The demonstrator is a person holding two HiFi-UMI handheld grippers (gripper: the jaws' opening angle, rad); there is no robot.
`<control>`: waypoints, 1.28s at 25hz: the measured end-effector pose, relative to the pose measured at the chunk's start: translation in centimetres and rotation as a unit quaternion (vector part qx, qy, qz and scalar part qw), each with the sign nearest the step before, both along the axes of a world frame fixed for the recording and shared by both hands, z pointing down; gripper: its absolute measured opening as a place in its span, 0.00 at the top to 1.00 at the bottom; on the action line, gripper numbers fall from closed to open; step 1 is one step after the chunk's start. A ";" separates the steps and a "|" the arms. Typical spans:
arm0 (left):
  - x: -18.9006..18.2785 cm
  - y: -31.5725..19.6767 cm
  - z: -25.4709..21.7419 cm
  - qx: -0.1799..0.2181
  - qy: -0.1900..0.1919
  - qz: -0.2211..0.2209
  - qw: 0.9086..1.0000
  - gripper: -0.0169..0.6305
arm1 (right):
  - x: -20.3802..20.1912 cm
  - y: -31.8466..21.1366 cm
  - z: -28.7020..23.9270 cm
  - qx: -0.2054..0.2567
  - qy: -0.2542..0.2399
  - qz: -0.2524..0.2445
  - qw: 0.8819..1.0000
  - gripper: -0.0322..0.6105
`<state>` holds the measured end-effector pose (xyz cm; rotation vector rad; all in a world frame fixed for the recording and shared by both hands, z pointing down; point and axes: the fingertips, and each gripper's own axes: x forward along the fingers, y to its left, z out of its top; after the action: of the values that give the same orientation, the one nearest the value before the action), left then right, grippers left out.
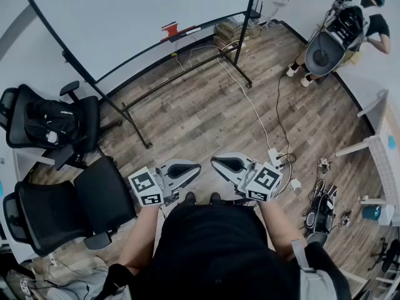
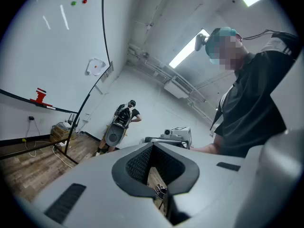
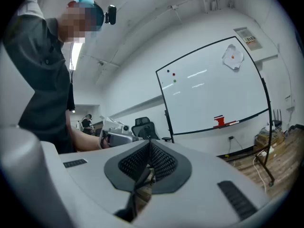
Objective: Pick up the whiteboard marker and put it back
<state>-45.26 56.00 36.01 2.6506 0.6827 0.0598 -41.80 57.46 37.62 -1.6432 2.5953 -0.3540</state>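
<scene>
Head view: I have the left gripper (image 1: 195,167) and the right gripper (image 1: 217,162) side by side close to my body, well apart from the whiteboard (image 1: 125,11). The whiteboard marker (image 1: 191,29) lies on the board's ledge toward its right end, just beside a red eraser (image 1: 170,29). My worry is the floor. Cables (image 1: 250,99) run between me and the stand, so walking in carelessly could snag one. Cardboard boxes (image 1: 230,31) sit by the stand's right leg, and I cannot tell what is in them.

Left gripper view: the jaws are pressed together with nothing between them. The eraser and marker show small on the ledge at the far left. I judge that a gripper arriving closed like this would nudge the marker off the ledge instead of taking it.

Right gripper view: this gripper is also closed and empty. The marker is thin and sits right by the eraser, so a loose pinch could catch the eraser or roll the marker along the ledge.
</scene>
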 end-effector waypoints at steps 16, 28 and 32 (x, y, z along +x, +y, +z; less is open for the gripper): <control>2.6 1.4 1.5 0.035 -0.038 -0.035 0.998 0.96 | 4.4 3.7 0.6 0.008 -0.003 0.064 0.998 0.92; 6.4 3.2 2.9 0.034 -0.050 -0.037 0.997 0.96 | 9.2 8.0 3.7 -0.024 -0.024 0.092 0.995 0.92; 6.6 2.3 3.3 0.026 -0.062 -0.045 0.997 0.96 | 11.4 8.4 4.8 -0.034 -0.043 0.112 0.992 0.92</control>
<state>-38.62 58.34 39.30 2.6961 0.5279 0.2172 -30.39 65.90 42.44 -1.8739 2.3308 -0.4933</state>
